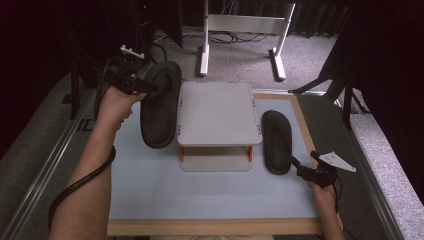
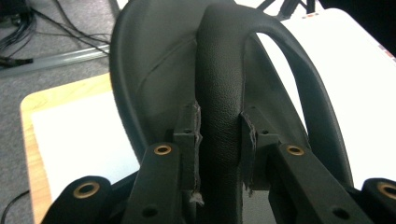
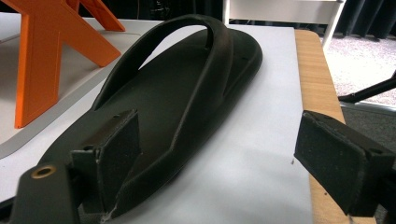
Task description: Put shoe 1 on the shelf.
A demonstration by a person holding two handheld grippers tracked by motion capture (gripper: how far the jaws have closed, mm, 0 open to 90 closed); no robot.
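Observation:
Two black flip-flop sandals are in play. One sandal (image 1: 159,107) hangs tilted above the mat's left side, beside the white stand (image 1: 217,112). My left gripper (image 1: 151,86) is shut on its strap (image 2: 219,93), with the sole (image 2: 154,60) behind the jaws. The other sandal (image 1: 277,142) lies flat on the mat, right of the stand. My right gripper (image 1: 303,164) stands open at its heel end. In the right gripper view one pad (image 3: 116,140) sits over the heel of this sandal (image 3: 187,88) and the other pad (image 3: 338,158) is off to its side.
The white two-level stand has orange legs (image 3: 37,60) and sits mid-mat. The pale mat (image 1: 200,195) has a wooden border (image 1: 215,227). A white table frame (image 1: 240,30) stands on the carpet beyond. Cables lie at the back left.

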